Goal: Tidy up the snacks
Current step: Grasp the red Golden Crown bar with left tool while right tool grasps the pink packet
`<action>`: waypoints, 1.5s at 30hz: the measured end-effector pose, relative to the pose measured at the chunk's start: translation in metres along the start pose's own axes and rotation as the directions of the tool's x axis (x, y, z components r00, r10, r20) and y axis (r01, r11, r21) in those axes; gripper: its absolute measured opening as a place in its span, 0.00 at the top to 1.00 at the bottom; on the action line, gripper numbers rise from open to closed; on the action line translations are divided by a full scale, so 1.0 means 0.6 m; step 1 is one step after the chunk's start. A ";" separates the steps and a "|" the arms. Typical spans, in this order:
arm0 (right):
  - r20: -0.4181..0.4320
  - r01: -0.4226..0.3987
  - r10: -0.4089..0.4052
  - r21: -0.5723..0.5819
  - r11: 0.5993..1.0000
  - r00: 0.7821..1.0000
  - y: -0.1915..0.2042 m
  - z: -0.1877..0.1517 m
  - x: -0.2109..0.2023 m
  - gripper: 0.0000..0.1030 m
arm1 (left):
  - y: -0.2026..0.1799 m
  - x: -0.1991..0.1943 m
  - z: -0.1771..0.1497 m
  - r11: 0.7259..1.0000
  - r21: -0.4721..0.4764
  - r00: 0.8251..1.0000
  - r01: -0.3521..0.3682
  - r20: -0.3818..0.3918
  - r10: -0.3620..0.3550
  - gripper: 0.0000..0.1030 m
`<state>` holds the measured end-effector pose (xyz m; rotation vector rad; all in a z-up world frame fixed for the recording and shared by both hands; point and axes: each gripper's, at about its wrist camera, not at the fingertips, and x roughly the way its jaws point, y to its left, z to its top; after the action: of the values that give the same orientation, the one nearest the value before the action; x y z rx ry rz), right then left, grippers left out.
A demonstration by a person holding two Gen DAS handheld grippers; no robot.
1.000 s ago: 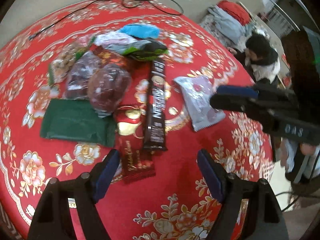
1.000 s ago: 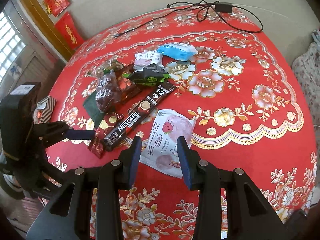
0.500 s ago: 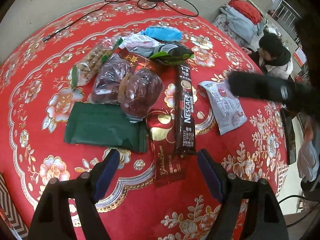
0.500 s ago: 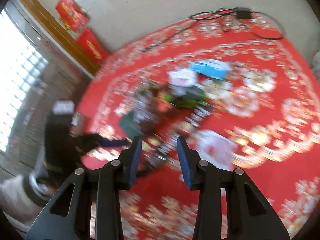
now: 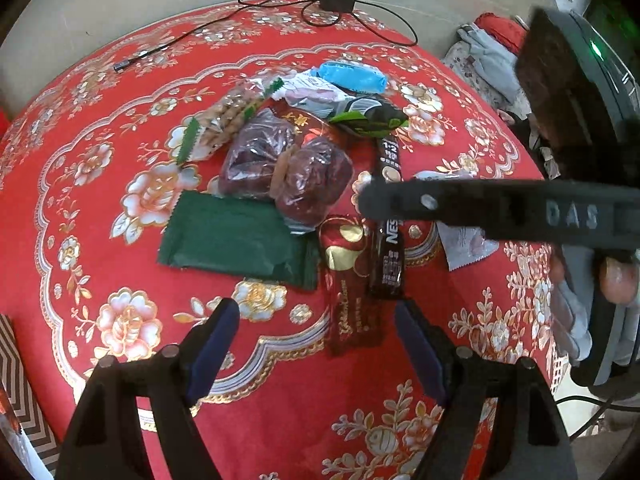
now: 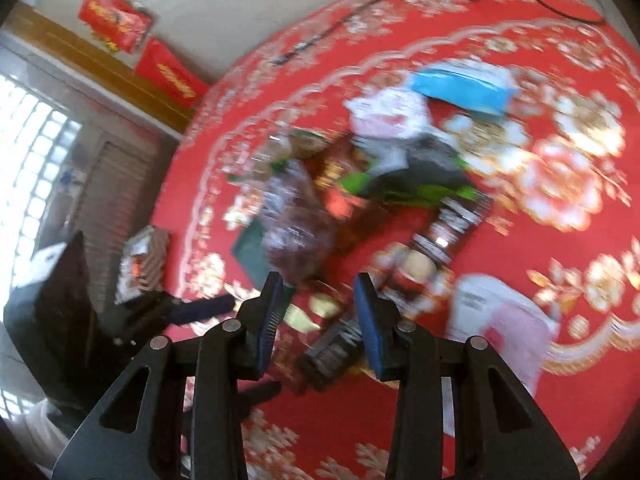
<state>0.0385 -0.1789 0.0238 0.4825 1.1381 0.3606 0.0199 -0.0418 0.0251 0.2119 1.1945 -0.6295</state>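
Note:
Snacks lie in a heap on the red floral tablecloth (image 5: 120, 240): a green packet (image 5: 236, 236), two bags of dark red fruit (image 5: 312, 180), a Nescafe stick (image 5: 390, 248), a red-and-gold chocolate bar (image 5: 348, 292), a white-pink packet (image 5: 464, 244), a blue packet (image 5: 352, 76) and a black-green packet (image 5: 372, 118). My left gripper (image 5: 316, 320) hangs open just short of the chocolate bar, holding nothing. In the blurred right wrist view my right gripper (image 6: 320, 292) stands narrowly open over the chocolate bar and the Nescafe stick (image 6: 448, 232), gripping nothing. One of its fingers (image 5: 440, 204) crosses above the stick.
A black cable with an adapter (image 5: 336, 2) runs along the table's far edge. Clothes (image 5: 488, 60) are piled beyond the right rim. A striped box (image 6: 148, 256) sits off the table's left side. A person's hand (image 5: 616, 280) holds the right gripper.
My right gripper has swung left from above the white-pink packet to above the chocolate bar and Nescafe stick. My left gripper tilted slightly and stays open. The snacks lie as before.

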 end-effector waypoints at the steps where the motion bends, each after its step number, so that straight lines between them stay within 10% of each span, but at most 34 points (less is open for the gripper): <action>1: -0.004 0.019 -0.019 0.001 1.000 1.000 -0.007 -0.003 -0.007 0.65 | -0.001 0.003 0.003 1.000 -0.004 1.000 0.002 0.000 -0.002 0.20; 4: -0.003 0.070 -0.070 0.017 0.997 0.998 -0.029 -0.010 -0.022 0.65 | -0.007 0.011 0.012 1.000 -0.018 1.000 0.013 -0.010 -0.013 0.20; 8: 0.067 -0.098 0.094 0.062 0.993 0.993 -0.031 -0.004 -0.044 0.65 | -0.008 0.005 0.010 1.000 0.004 1.000 0.002 -0.013 -0.002 0.20; 19: 0.030 -0.186 0.184 0.142 0.972 0.983 -0.023 -0.001 0.036 0.64 | -0.008 0.002 -0.002 1.000 0.017 0.999 -0.022 -0.035 0.023 0.20; 31: 0.123 -0.062 0.045 0.135 0.989 0.991 -0.055 -0.042 -0.091 0.64 | -0.034 0.028 0.024 1.000 -0.004 0.999 0.022 -0.043 -0.023 0.21; 36: 0.153 0.001 -0.030 0.183 0.983 0.988 -0.092 -0.057 -0.128 0.64 | -0.048 0.034 0.035 1.000 0.017 0.999 0.001 -0.033 -0.001 0.76; 45: 0.154 0.242 -0.253 0.091 0.966 0.955 -0.088 -0.078 -0.151 0.61 | -0.062 0.039 0.040 0.999 0.047 0.999 -0.001 -0.047 0.003 0.74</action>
<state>-0.0378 -0.2608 0.0495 0.4173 1.0382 0.0603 0.0233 -0.0917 0.0187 0.2683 1.2260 -0.6544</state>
